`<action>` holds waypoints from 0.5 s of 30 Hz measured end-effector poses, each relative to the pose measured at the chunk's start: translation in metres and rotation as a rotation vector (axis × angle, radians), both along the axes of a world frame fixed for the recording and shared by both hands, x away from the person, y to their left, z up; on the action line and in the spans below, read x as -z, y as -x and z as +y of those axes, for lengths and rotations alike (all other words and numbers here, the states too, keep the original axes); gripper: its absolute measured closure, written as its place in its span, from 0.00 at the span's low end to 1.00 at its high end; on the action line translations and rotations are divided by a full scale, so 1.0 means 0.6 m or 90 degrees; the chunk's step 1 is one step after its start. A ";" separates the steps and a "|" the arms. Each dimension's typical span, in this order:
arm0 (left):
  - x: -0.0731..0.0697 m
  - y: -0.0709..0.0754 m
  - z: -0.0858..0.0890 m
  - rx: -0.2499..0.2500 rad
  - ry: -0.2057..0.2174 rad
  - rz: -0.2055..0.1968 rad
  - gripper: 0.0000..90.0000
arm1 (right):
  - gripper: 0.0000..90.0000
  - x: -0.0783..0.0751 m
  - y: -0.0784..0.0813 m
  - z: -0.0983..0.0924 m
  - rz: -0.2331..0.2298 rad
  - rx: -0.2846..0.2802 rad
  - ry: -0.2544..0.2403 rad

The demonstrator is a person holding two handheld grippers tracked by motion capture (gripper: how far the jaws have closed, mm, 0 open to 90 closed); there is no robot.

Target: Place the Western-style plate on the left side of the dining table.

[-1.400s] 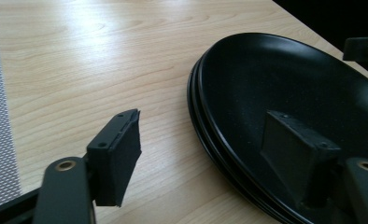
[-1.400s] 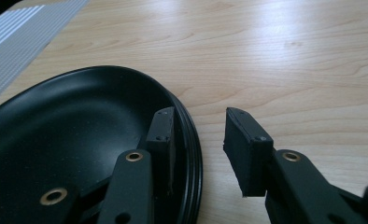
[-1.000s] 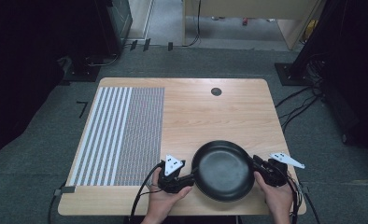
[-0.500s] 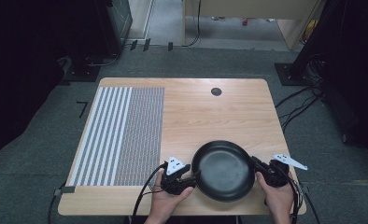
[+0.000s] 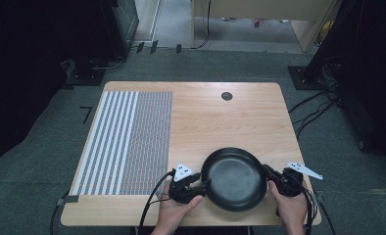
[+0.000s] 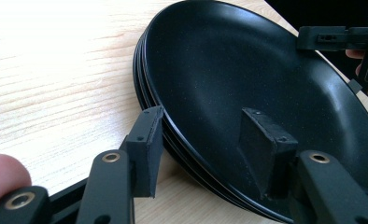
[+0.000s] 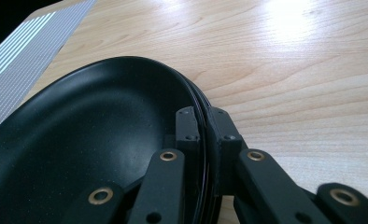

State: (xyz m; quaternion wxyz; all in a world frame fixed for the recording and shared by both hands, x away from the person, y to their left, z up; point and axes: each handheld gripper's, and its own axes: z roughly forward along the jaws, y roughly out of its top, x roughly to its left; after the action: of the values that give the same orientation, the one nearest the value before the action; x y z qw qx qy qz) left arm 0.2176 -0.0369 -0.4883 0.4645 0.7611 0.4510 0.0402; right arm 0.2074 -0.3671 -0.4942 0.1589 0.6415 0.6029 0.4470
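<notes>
Resting near the front edge of the table (image 5: 220,117), between the person's two hands: a stack of black plates (image 5: 235,178), round, shallow and nested closely one inside another. Showing a broad, gently dished inside with a dull sheen and fine pale speckles in the left gripper view. Showing several thin rims layered tightly at the edge, glossy where light catches them. Lying flat on the pale wood, just right of a striped mat (image 5: 127,137) and apart from it.

Straddling the stack's left rim with the left claw (image 5: 198,185), one pad against the outer edges of the rims and the other down inside the top plate's bowl. Having just been closing, with the plates' sloping wall between the jaws, and seeming to be clamped on it.

Pinching the opposite rim with the right claw (image 5: 268,172), its jaws drawn tight together on the thin layered edges, one pad inside the bowl and one outside. Gripping each tool from the near side: left hand (image 5: 174,213) and right hand (image 5: 291,210).
</notes>
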 end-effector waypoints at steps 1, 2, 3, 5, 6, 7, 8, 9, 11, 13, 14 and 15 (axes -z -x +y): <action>0.000 -0.001 0.001 -0.002 0.001 0.002 0.55 | 0.94 0.000 0.000 0.001 0.001 0.001 -0.001; -0.001 -0.001 0.001 -0.004 0.001 0.003 0.55 | 0.94 0.000 0.000 0.002 0.002 0.000 -0.002; -0.001 -0.002 0.002 -0.005 0.003 0.004 0.55 | 0.94 0.000 0.000 0.002 0.003 -0.001 -0.002; -0.001 -0.002 0.002 -0.005 0.004 0.006 0.55 | 0.94 0.000 -0.001 0.003 0.003 0.000 -0.002; -0.001 -0.002 0.001 -0.005 0.003 0.005 0.55 | 0.94 0.000 -0.001 0.003 0.003 0.000 -0.002; -0.002 -0.002 0.001 -0.005 0.003 0.006 0.54 | 0.94 0.000 -0.001 0.003 0.003 0.000 -0.003; -0.002 -0.002 0.001 -0.004 0.004 0.007 0.54 | 0.94 0.000 -0.001 0.002 0.004 0.000 -0.005; -0.002 -0.003 0.002 -0.002 0.005 0.009 0.53 | 0.94 0.000 -0.001 0.002 0.005 0.000 -0.007; -0.002 -0.005 0.004 0.004 0.009 0.019 0.52 | 0.94 0.000 -0.001 0.001 0.005 -0.001 -0.009; -0.001 -0.008 0.006 0.012 0.009 0.035 0.49 | 0.94 0.001 -0.001 0.001 0.005 -0.002 -0.015; 0.000 -0.010 0.006 0.009 0.000 0.047 0.45 | 0.94 0.002 -0.001 0.001 0.005 -0.002 -0.017; 0.002 -0.011 0.007 0.006 -0.001 0.053 0.42 | 0.94 0.002 0.000 0.002 0.006 0.001 -0.017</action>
State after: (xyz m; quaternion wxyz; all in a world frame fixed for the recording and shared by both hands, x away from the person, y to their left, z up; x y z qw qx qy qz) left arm 0.2242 -0.0330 -0.4892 0.4449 0.7646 0.4663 0.0069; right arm 0.2076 -0.3662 -0.4952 0.1478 0.6457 0.5972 0.4523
